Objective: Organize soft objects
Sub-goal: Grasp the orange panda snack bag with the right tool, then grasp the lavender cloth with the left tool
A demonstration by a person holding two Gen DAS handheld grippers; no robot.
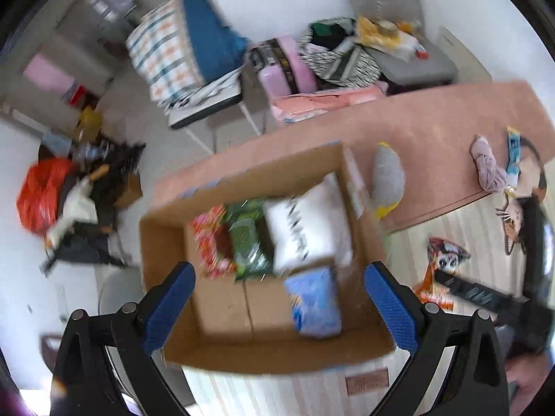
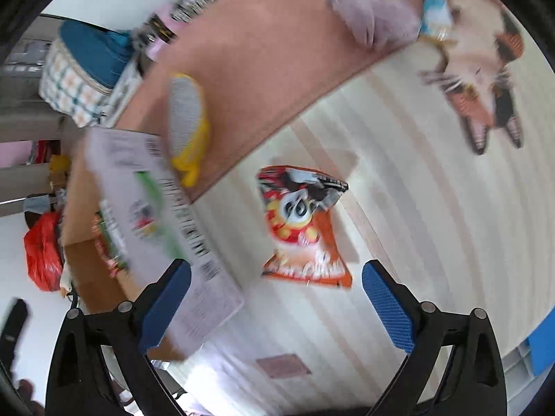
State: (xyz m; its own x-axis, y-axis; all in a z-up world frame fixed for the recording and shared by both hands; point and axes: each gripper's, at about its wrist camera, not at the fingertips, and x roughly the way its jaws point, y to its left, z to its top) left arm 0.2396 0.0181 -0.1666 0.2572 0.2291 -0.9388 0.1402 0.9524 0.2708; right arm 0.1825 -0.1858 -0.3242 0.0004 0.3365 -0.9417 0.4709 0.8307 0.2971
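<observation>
I can't read a single word here; motion blur smears all the print. Ahead of my left tool, the white pillow (image 1: pixel 307 220) in the cardboard box (image 1: pixel 166 242) carries black lettering, illegible. To the left of my right tool, the box's white label (image 2: pixel 166 215) shows barcodes and lines of print, none legible. The orange snack bag (image 2: pixel 305 228) ahead has graphics but no readable characters.

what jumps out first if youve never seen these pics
The open cardboard box below the left gripper stands out first, holding a white pillow and a green packet. In the right wrist view, an orange snack bag lies on the pale striped surface beyond the open right gripper.
</observation>
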